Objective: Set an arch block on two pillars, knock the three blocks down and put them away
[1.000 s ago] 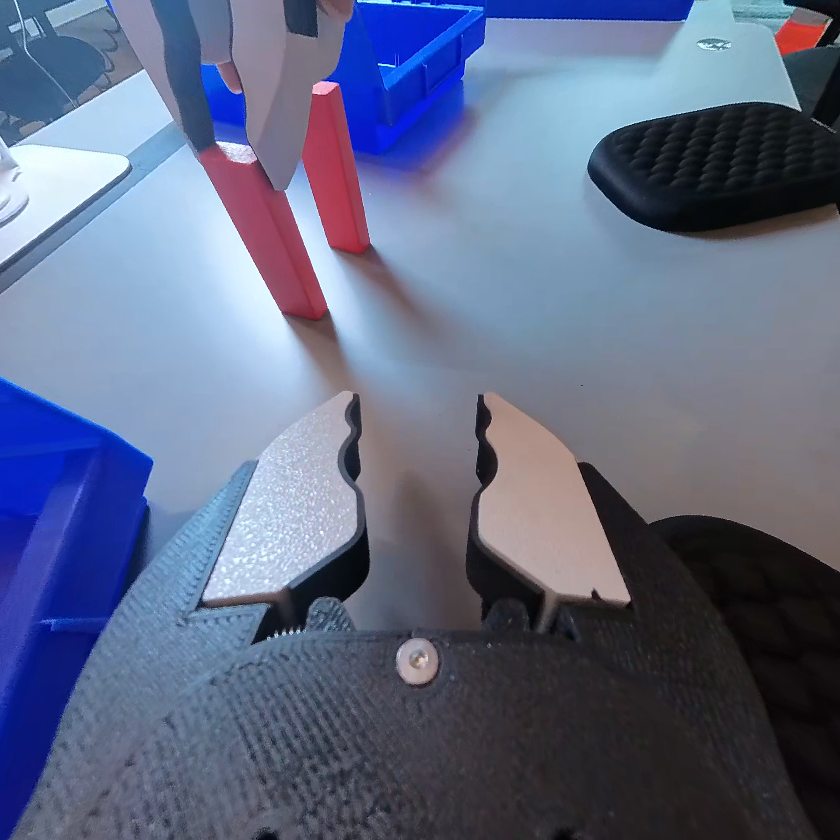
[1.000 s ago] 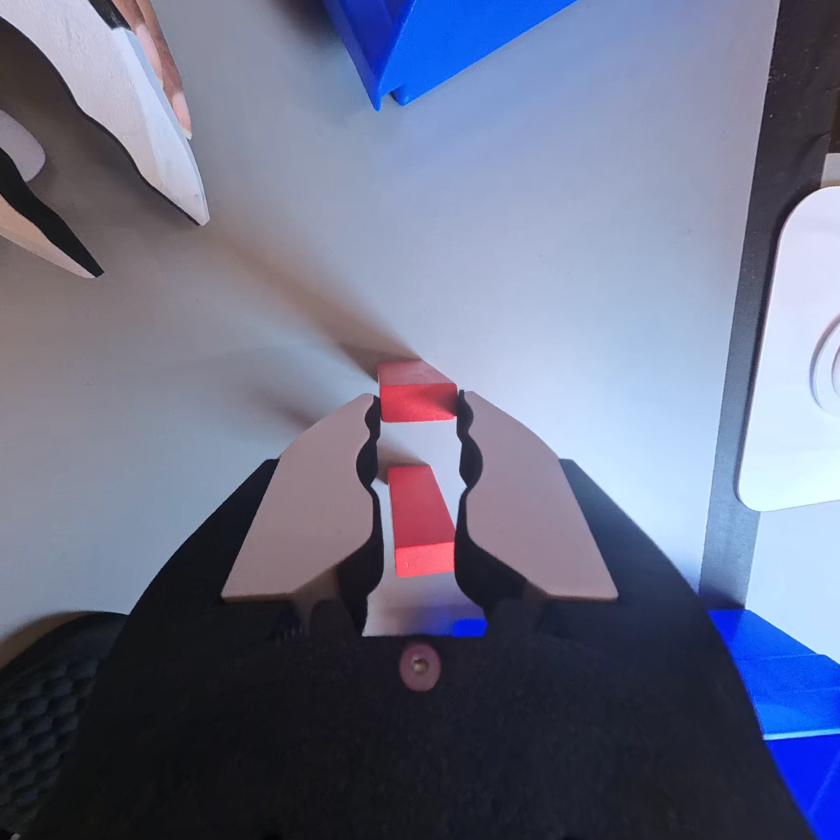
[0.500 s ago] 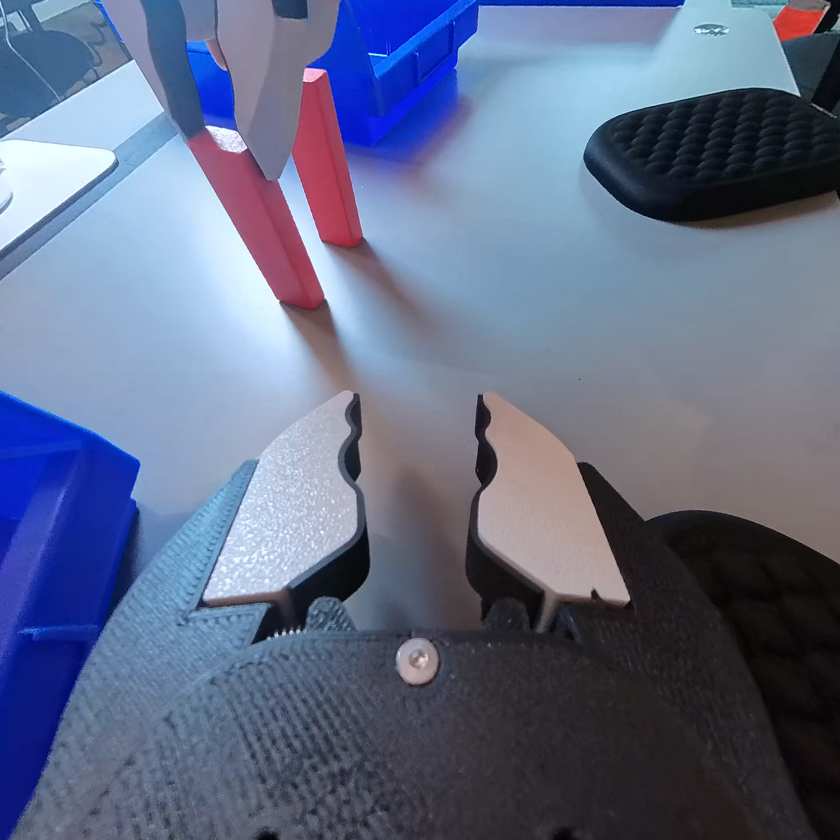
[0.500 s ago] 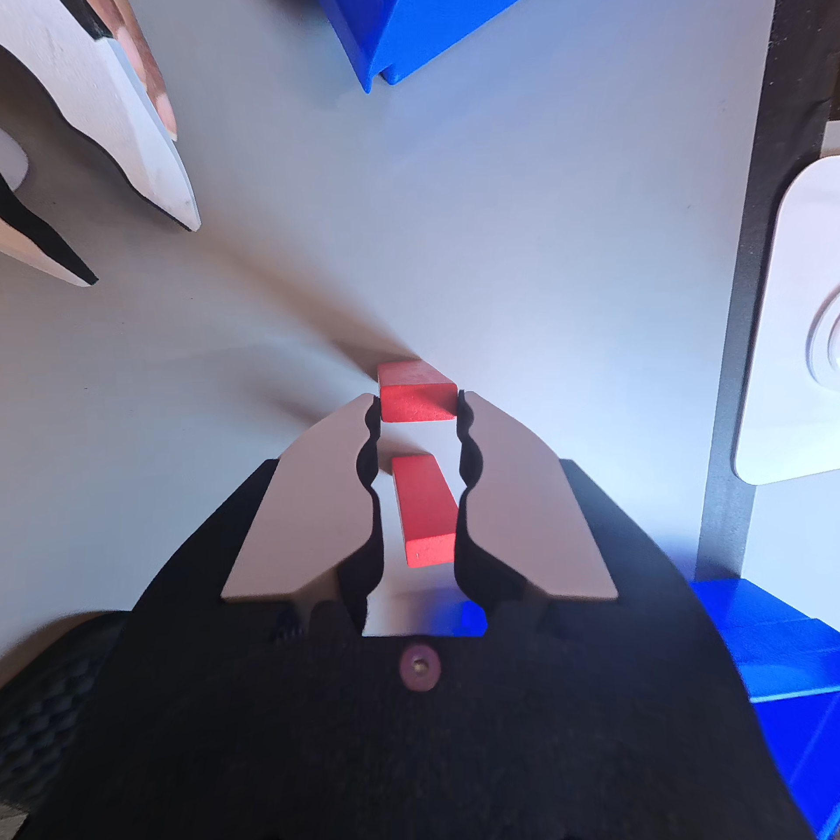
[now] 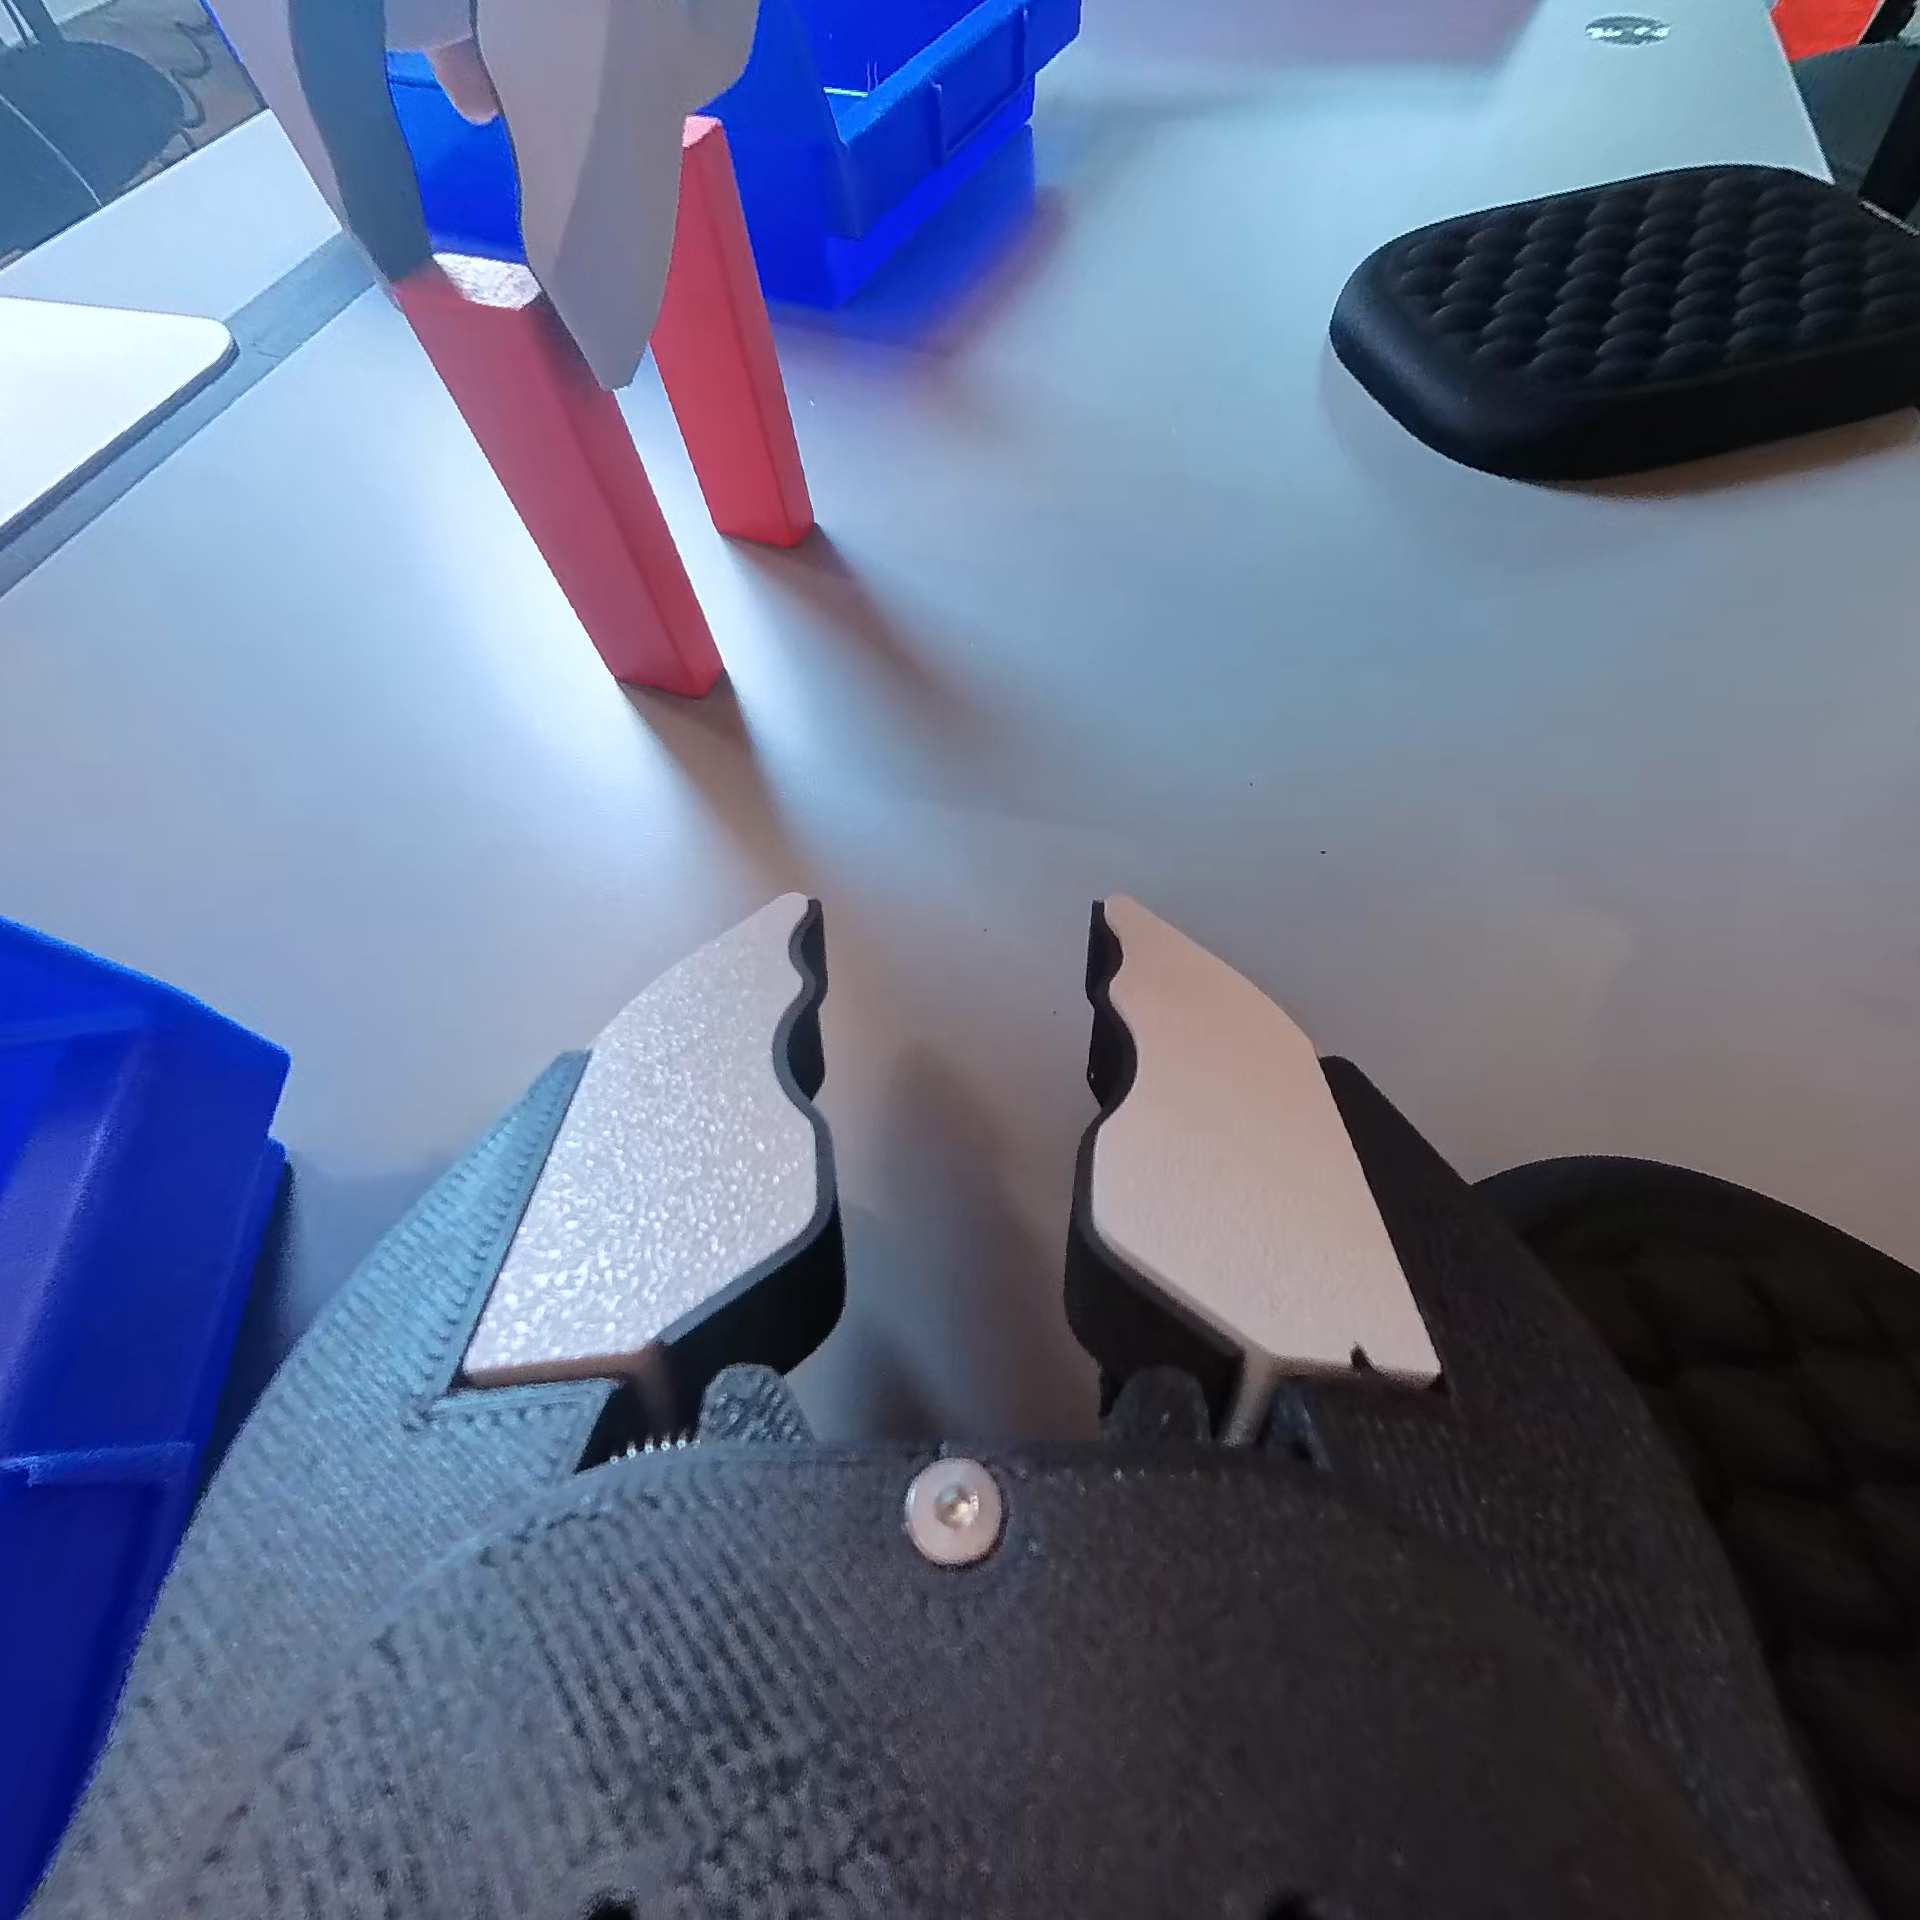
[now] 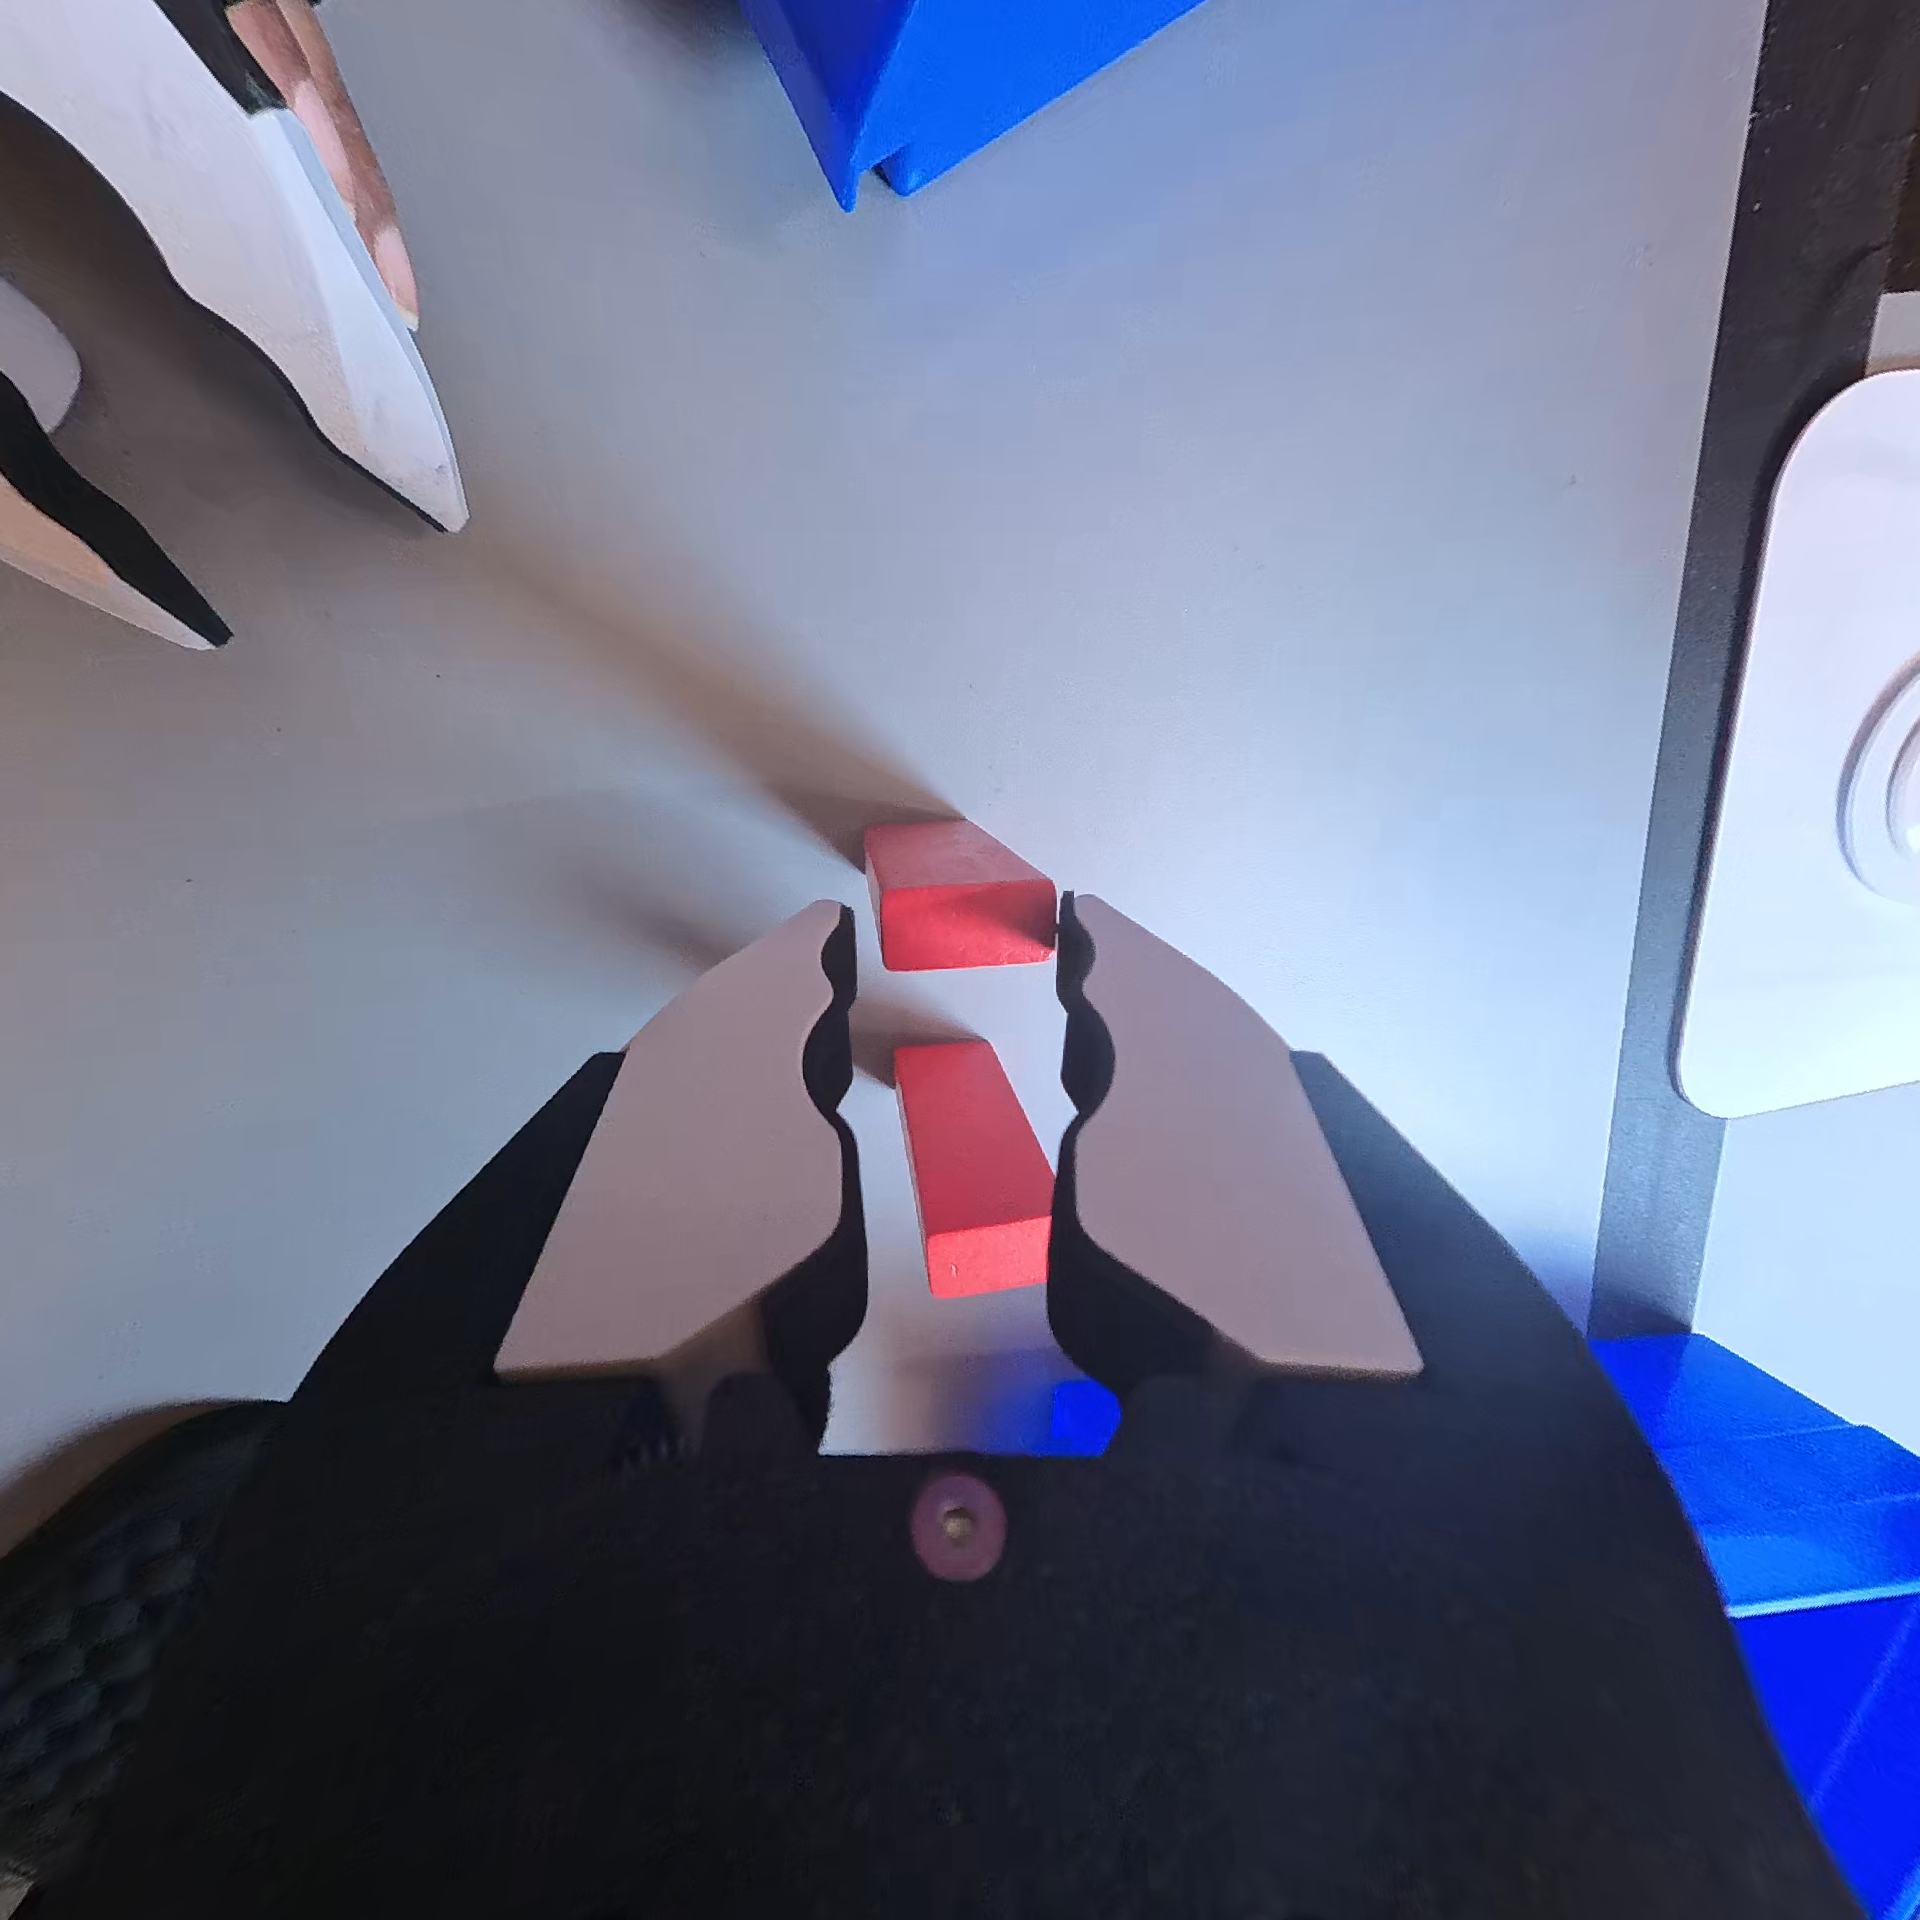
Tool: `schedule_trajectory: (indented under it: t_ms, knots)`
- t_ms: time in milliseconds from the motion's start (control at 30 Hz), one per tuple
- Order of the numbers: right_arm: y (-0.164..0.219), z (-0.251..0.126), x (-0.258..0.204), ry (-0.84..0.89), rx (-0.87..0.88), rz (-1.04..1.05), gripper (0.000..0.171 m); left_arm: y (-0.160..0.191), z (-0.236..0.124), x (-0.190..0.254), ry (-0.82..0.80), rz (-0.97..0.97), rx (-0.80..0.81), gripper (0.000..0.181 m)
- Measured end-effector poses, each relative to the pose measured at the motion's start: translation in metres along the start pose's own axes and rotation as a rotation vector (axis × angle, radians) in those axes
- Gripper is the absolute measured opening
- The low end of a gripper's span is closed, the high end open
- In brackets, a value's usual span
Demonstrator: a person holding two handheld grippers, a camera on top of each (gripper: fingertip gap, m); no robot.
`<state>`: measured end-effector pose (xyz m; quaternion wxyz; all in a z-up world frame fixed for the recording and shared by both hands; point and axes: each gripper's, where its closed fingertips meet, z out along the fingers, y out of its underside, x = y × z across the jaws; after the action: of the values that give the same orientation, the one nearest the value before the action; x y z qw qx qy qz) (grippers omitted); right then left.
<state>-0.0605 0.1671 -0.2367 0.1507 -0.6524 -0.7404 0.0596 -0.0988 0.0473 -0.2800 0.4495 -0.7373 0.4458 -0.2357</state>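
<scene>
**Two pillars up, arch block out of view**

Step in hand, as I judge it: standing the second pillar. Both red pillars are upright on the table (image 5: 1247, 675), apart from each other, nothing across their tops.

- Right gripper (image 6: 951, 914): I have it coming down from above, its fingertips on either side of the top of the near pillar (image 5: 582, 499). One fingertip touches the pillar's side and a sliver of gap shows at the other. The jaws are narrow, but I cannot tell whether they pinch or merely flank it.
- Far pillar (image 5: 738, 343): free-standing. In the right wrist view it shows farther back between the same jaws, close to one finger; I cannot tell if it touches.
- Left gripper (image 5: 951, 914): jaws spread, nothing between them, low over bare table, well apart from both pillars.
- Arch block: not in either view.
- Bins: one blue bin (image 5: 914, 125) just behind the pillars, another (image 5: 104, 1195) beside my left gripper.
- Pad (image 5: 1621, 332): black, off to one side, not involved.

Next move, in my judgement: spread the right jaws evenly and lift straight up, so neither finger drags a pillar over. Then find the arch block and lower it level across both tops.
</scene>
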Motion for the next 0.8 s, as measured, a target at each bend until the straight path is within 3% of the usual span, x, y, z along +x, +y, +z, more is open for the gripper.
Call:
schedule_trajectory:
  t_ms: [233, 567, 800]
  knots:
    - [-0.002, -0.009, 0.004, 0.005, 0.017, -0.011, 0.039, 0.002, 0.001, 0.001, 0.002, 0.004, -0.007, 0.049]
    - [-0.007, -0.062, 0.022, 0.059, 0.176, 0.036, 0.040, 0.002, 0.001, 0.001, 0.000, 0.005, -0.007, 0.049]
    - [0.005, -0.046, 0.010, 0.030, 0.144, 0.011, 0.042, 0.002, 0.003, 0.001, -0.001, 0.009, -0.012, 0.048]
